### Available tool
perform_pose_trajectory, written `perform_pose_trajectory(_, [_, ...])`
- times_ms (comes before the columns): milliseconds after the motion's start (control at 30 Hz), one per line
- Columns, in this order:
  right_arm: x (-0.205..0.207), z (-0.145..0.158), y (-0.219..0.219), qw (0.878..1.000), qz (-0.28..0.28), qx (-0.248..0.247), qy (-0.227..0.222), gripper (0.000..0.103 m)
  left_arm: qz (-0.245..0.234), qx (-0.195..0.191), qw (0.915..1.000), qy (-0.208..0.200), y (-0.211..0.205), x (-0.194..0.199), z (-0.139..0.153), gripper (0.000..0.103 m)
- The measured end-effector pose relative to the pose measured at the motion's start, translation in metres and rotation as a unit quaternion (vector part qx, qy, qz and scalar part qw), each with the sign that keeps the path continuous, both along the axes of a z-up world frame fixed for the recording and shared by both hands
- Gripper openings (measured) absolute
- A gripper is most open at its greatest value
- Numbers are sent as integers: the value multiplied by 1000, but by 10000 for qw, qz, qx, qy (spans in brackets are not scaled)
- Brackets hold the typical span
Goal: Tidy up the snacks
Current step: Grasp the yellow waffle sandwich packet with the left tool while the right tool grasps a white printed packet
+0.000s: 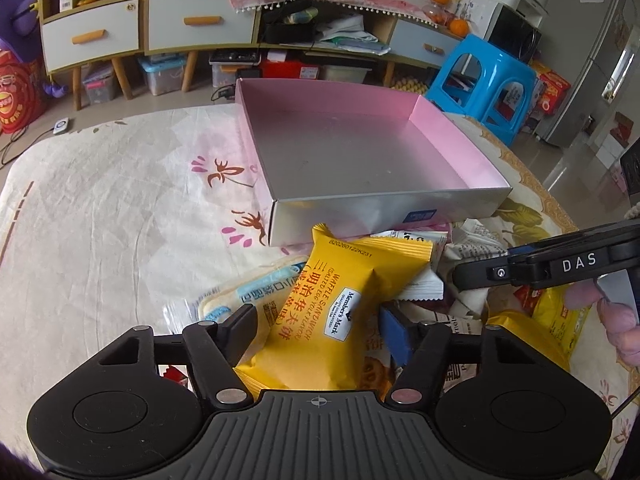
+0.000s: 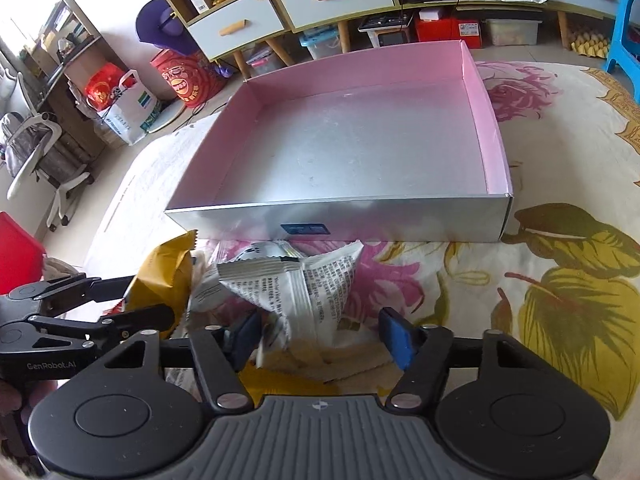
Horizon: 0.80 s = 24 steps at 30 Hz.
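An empty box [image 1: 460, 144] with pink inner walls and a silver floor stands on the table; it also shows in the right wrist view [image 2: 486, 132]. A pile of snack packets lies in front of it. My left gripper [image 1: 316, 326] is open around a yellow waffle sandwich packet [image 1: 340, 308], fingers on either side with gaps. My right gripper [image 2: 322, 334] is open around a white printed packet [image 2: 304, 288]. The yellow packet [image 2: 164, 280] shows at the left there. The right gripper's body [image 1: 560, 266] shows in the left wrist view.
A floral cloth [image 1: 100, 220] covers the table. More packets lie in the pile: a pale blue-and-white one [image 1: 244, 292] and yellow ones [image 1: 556, 320]. A blue stool [image 1: 488, 80] and cabinets [image 1: 140, 28] stand beyond the table.
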State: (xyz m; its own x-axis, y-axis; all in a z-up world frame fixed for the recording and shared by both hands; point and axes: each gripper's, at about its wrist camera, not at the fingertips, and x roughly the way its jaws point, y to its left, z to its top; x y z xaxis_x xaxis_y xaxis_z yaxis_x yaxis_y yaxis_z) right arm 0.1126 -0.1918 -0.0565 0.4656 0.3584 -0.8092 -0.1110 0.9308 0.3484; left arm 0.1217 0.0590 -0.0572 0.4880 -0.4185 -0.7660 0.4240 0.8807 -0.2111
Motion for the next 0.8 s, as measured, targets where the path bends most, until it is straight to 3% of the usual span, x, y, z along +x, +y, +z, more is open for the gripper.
perform_pose_trajectory(67, [1, -2, -2, 10000, -8, 1, -31, 49, -17, 44, 10000, 10, -1, 1, -3, 64])
perform_pose_trajectory(267, [1, -5, 1, 9997, 68, -121, -196, 42, 83, 61, 9999, 115, -2, 5, -8, 45])
perform_pose_trajectory(400, [0, -2, 2, 9994, 66, -182, -290, 36, 122, 86, 9998, 96, -1, 4, -8, 43])
perform_pose_trajectory(433, [0, -1, 2, 9994, 87, -147, -294, 25, 140, 85, 9998, 98, -1, 4, -7, 43])
perform_pose_trajectory(800, [0, 2, 3, 9993, -26, -226, -288, 22, 284, 80, 9995, 138, 1, 4, -2, 39])
